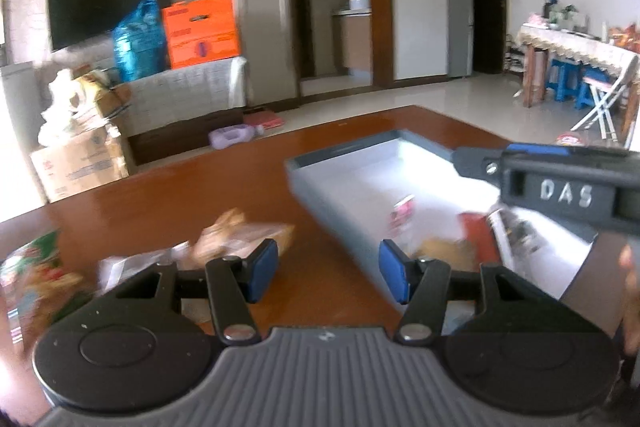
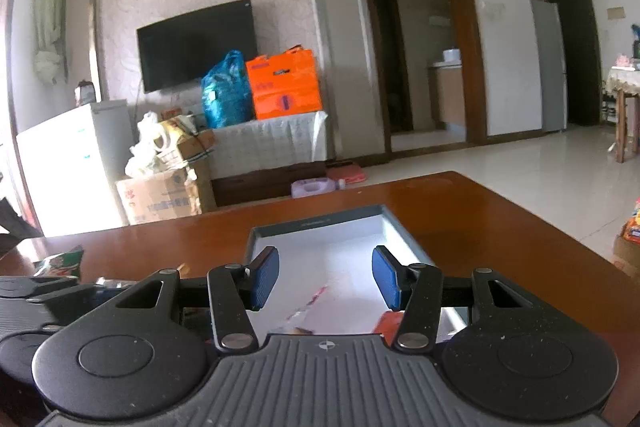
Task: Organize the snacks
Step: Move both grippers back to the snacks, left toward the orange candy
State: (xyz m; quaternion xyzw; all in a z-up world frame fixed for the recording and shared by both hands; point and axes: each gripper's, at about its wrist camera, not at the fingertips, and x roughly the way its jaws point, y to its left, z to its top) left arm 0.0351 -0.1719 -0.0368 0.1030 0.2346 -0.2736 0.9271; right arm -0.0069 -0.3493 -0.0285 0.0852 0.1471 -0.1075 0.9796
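— Blue pads on the left tool [image 1: 328, 275] stand partly apart with nothing between them; only bare bench [image 1: 168, 195] shows through the gap.

— And the right tool [image 2: 326, 277]?

— Much the same: jaws partway open, empty, hovering over the near end of the grey tray [image 2: 316, 223]. Neither one touches a snack.

— Where are the snacks, then?

— Several lie in the tray's near end: a small pink-and-white packet [image 1: 402, 213], a red one [image 1: 474, 231] and a brownish one [image 1: 440, 247]. Loose on the bench, left of the tray, lie a clear-wrapped pastry pack [image 1: 240, 235] and a green bag [image 1: 34, 267].

— What might go wrong from here?

— That pastry wrapper looks thin and slippery; I judge a half-open tool could pinch only film and let it slide out, or squash what's inside. The two tools also sit close together at the tray's near edge, so a reach across could knock them together or shove the tray along the bench.
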